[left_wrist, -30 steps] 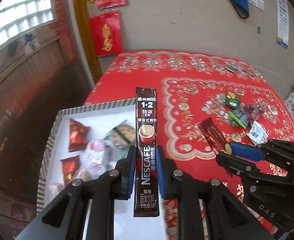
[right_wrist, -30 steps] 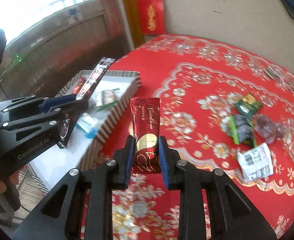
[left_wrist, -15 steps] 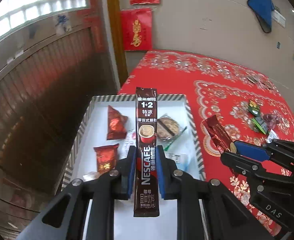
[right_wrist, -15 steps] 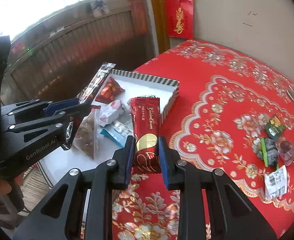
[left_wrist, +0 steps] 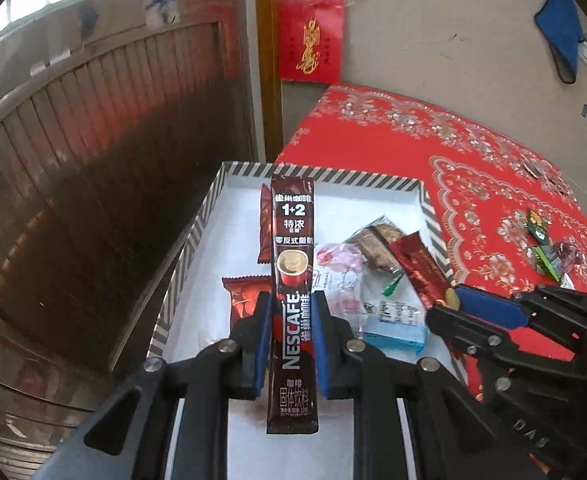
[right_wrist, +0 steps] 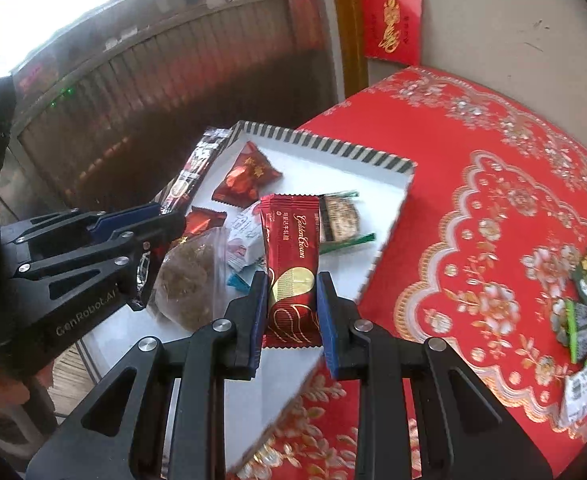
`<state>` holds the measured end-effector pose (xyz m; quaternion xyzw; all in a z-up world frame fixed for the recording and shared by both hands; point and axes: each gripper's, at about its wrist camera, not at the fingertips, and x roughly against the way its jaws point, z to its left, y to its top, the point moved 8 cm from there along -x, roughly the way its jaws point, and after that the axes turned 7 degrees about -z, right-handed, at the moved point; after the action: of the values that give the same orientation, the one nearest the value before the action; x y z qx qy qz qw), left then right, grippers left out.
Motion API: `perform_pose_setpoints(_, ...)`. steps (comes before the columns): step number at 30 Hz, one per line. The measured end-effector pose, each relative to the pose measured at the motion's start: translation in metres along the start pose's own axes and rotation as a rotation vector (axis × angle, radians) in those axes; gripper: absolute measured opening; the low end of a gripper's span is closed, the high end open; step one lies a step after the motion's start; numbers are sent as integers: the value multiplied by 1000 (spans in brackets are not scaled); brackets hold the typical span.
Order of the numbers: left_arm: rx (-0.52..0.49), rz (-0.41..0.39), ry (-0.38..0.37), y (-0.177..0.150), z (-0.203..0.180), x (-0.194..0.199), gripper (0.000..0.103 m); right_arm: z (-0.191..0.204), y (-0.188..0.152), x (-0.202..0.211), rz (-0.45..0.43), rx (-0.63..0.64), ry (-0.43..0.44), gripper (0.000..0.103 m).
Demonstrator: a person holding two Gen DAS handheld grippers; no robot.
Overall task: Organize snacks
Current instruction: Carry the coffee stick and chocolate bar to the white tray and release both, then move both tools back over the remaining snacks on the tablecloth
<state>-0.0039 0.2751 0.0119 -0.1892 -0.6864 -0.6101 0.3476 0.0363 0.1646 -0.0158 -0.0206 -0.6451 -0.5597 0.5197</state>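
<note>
Two claws now hang over the striped-rim tray (left_wrist: 335,178), where a second ago both were farther out over the red worktop (right_wrist: 493,208). The left claw (left_wrist: 292,340) stays clamped on an upright Nescafé coffee stick (left_wrist: 293,280), above the tray's white floor. The right claw (right_wrist: 291,312) remains clamped on a red chocolate bar (right_wrist: 291,248), which has travelled from above the cloth to above the tray's near corner. Inside the tray lie red candy packets (right_wrist: 247,178), a bag of brown snacks (right_wrist: 191,276), a cookie pack (right_wrist: 339,218) and a blue-edged sachet (left_wrist: 395,322). A few small snacks (right_wrist: 583,304) remain loose on the cloth, well apart from the tray.
</note>
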Motion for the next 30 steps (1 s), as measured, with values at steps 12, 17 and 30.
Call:
perform_pose_setpoints(12, 11, 48, 39, -2, 5, -27, 31, 4, -7, -36, 69, -36, 18, 24)
perform_pose_setpoints(17, 9, 32, 63, -2, 7, -26, 67, 5, -1, -25, 27, -52, 32, 27)
perform_pose_setpoints(30, -39, -56, 68, 13, -20, 3, 88, -18, 0, 18, -44, -110, 19, 28)
